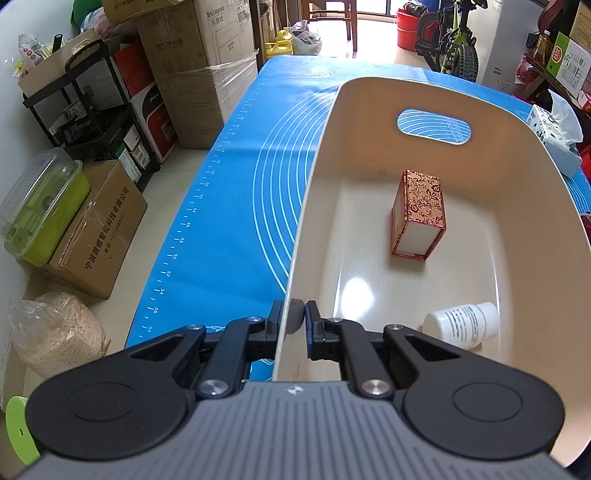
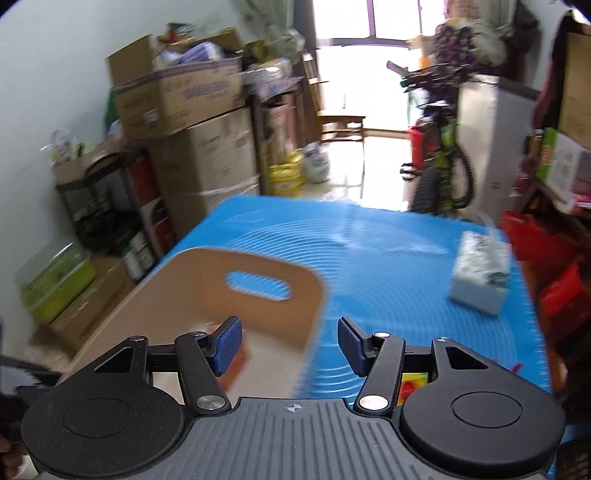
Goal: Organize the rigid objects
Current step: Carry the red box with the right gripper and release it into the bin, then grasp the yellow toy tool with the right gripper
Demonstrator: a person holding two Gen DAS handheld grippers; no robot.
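Already binned: patterned box (image 1: 419,214), white bottle (image 1: 461,325) inside beige bin (image 1: 369,88). Left gripper (image 1: 294,320) clamped on bin wall; right gripper (image 2: 290,345) spread, empty. Remaining: tissue box (image 2: 480,273) on blue mat (image 2: 388,258), probably.

Cluttered storage room. Pale tile floor (image 1: 173,177), white wall (image 2: 55,74) on the left. Stacked cardboard boxes (image 1: 199,74) beside a black shelf rack (image 1: 92,110). Wooden chair (image 1: 334,18) and kids' bicycle (image 1: 448,37) near a bright, overexposed window (image 2: 369,18).
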